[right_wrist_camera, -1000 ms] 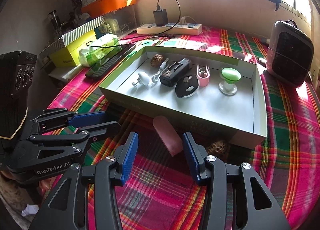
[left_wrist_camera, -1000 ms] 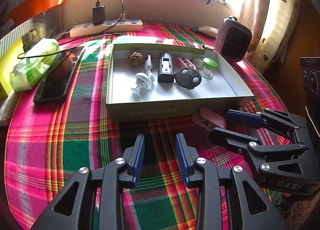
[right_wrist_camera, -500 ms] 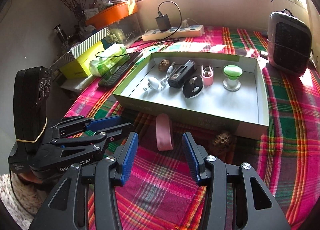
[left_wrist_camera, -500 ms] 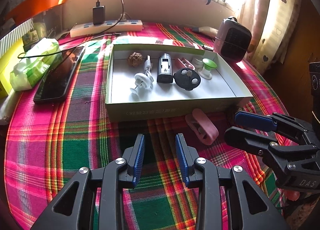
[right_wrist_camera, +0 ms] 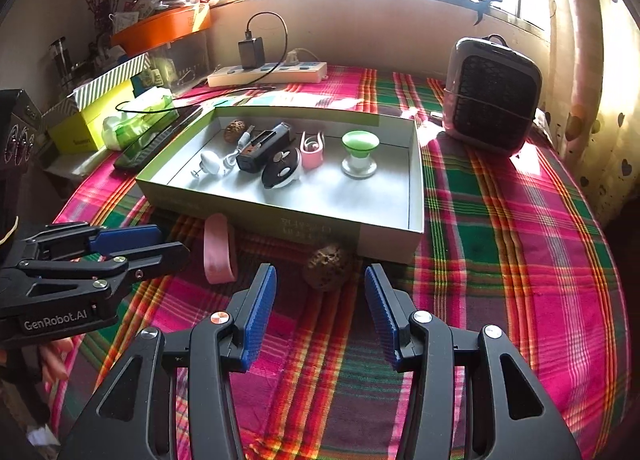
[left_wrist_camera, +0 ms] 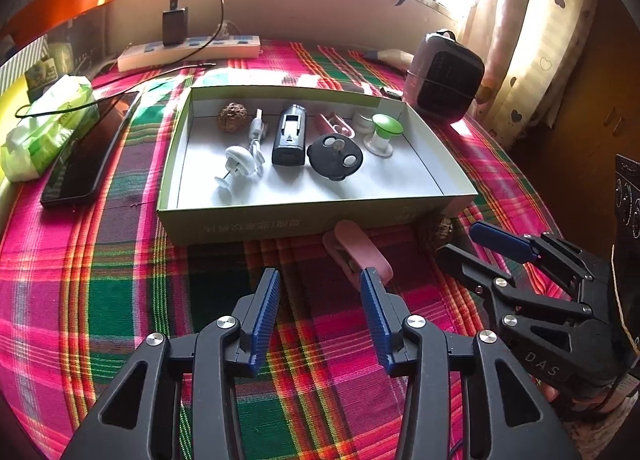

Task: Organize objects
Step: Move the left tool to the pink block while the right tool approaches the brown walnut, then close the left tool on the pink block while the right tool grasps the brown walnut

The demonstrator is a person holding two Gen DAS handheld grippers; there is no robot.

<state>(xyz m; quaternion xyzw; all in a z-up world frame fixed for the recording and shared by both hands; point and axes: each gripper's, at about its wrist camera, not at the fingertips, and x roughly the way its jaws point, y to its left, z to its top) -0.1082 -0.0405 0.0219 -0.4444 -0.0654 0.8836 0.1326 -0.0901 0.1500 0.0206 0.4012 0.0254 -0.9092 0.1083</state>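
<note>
- Sunlit window and a beige sill wall stand behind a table covered with a pink, green and red plaid cloth (left_wrist_camera: 100, 280).
- On the cloth sits a shallow green-sided cardboard tray (left_wrist_camera: 280, 219) with a white floor; inside lie a brown wrinkled nut (left_wrist_camera: 231, 117), a white cable with plug (left_wrist_camera: 240, 167), a black rectangular device (left_wrist_camera: 289, 135), a black round key fob (left_wrist_camera: 335, 155), a pink clip (right_wrist_camera: 312, 151) and a green-topped knob (left_wrist_camera: 385, 131).
- Outside the tray, just beside its near wall, lies a second pink plastic clip (left_wrist_camera: 356, 252), and further right a second brown wrinkled nut (right_wrist_camera: 329, 267).
- The left gripper (left_wrist_camera: 318, 304) hangs above the cloth with its jaws opening; nothing is between them, the pink plastic clip lying just beyond its right finger.
- The right gripper (right_wrist_camera: 320, 300) has its blue pads parted, empty, with the second nut just ahead of the gap.
- A small grey heater (right_wrist_camera: 492, 95) stands right of the tray; a white power strip (left_wrist_camera: 188, 51) lies by the wall.
</note>
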